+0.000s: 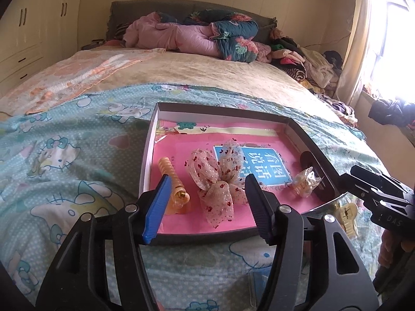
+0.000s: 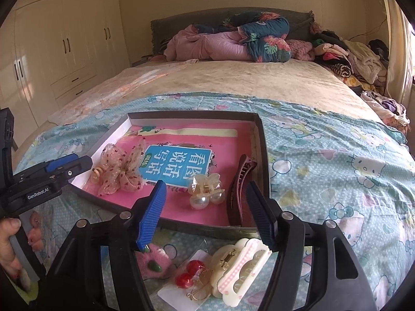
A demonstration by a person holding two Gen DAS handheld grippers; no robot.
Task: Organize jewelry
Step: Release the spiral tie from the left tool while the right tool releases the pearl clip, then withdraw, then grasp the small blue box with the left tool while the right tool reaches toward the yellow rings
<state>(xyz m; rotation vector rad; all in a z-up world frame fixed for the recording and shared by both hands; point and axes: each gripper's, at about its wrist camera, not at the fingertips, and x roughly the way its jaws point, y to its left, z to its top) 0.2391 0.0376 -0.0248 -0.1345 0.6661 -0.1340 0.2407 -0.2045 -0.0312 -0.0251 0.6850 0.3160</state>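
A shallow box [image 1: 150, 150] [image 2: 263, 140] with a pink lining lies on the bed. In it are a dotted mesh bow [image 1: 218, 178] [image 2: 122, 168], an orange spiral clip [image 1: 173, 184], a clear claw clip with pearls [image 2: 206, 190] [image 1: 304, 181] and a dark red long clip [image 2: 237, 189]. My left gripper [image 1: 205, 207] is open above the box's near edge, in front of the bow. My right gripper [image 2: 205, 215] is open and empty over the box's near edge. In front of the box lie a cream claw clip [image 2: 241, 269] [image 1: 347, 217] and red cherry earrings on a card [image 2: 190, 274].
A Hello Kitty sheet [image 2: 337, 171] covers the near bed. Rolled quilts [image 2: 233, 41] and piled clothes [image 2: 350, 59] lie at the headboard. Wardrobes [image 2: 52, 46] stand at the left. A pink felt piece [image 2: 155, 261] lies beside the earrings.
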